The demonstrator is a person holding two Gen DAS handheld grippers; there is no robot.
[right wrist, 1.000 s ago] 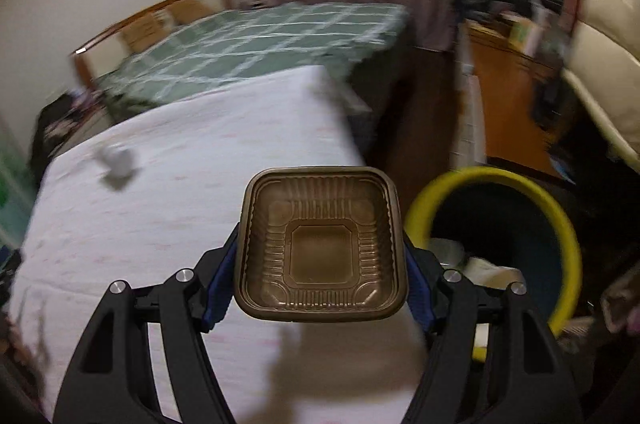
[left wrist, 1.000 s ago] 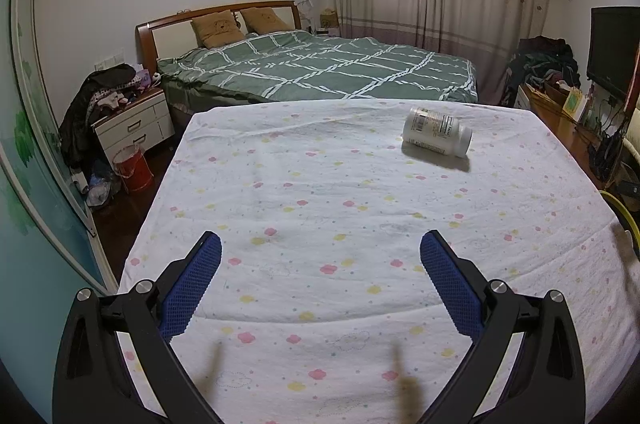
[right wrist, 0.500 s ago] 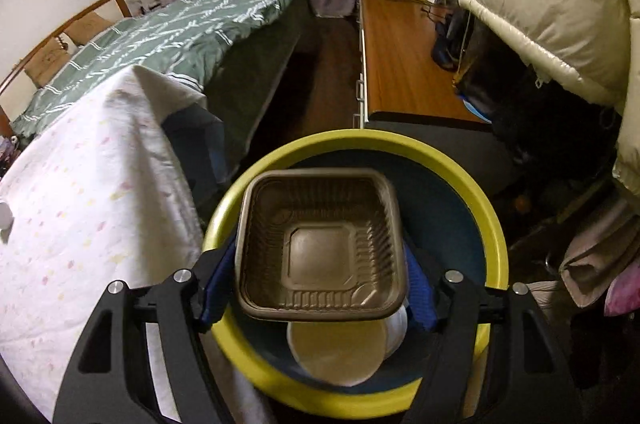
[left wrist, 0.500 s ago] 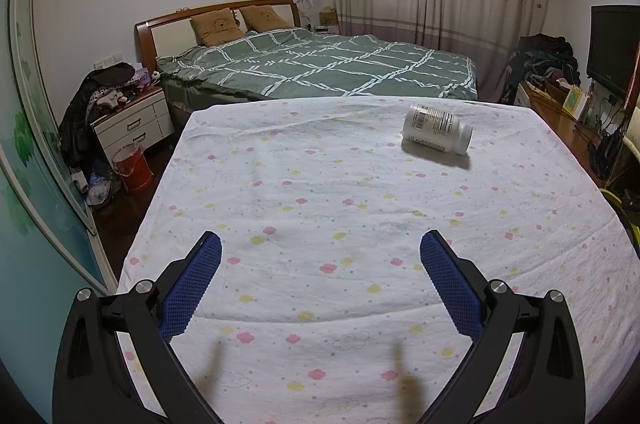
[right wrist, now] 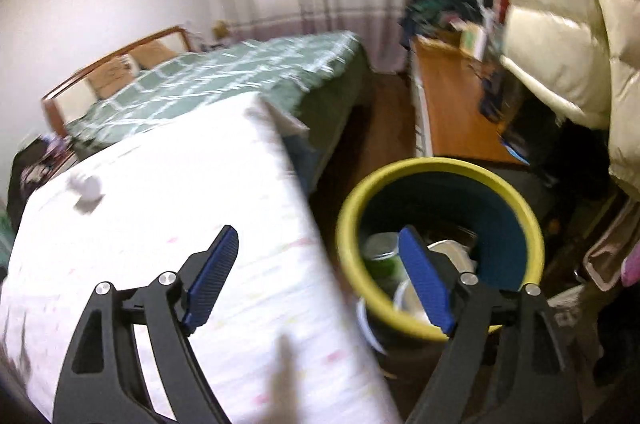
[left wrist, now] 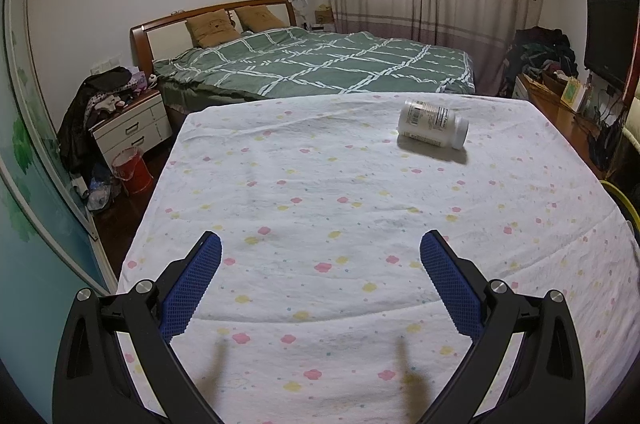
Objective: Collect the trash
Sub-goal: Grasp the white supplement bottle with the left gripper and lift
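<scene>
A white pill bottle [left wrist: 433,125] lies on its side on the flowered sheet [left wrist: 320,207] at the far right; it shows blurred in the right wrist view [right wrist: 86,189]. My left gripper [left wrist: 320,280] is open and empty, low over the near part of the sheet, well short of the bottle. My right gripper [right wrist: 318,278] is open and empty, above the sheet's right edge beside the yellow-rimmed blue bin [right wrist: 516,220]. White and green trash [right wrist: 384,256] lies in the bin. The brown tray is not visible.
A green checked bed [left wrist: 320,63] stands beyond the sheet. A nightstand [left wrist: 128,127] and a red bucket [left wrist: 132,169] are at the left. A wooden desk [right wrist: 452,103] and a cream puffy jacket [right wrist: 568,23] are at the right, by the bin.
My right gripper opened and no longer holds the brown tray it had over the bin. It then swung left towards the sheet. The left gripper stayed still.
</scene>
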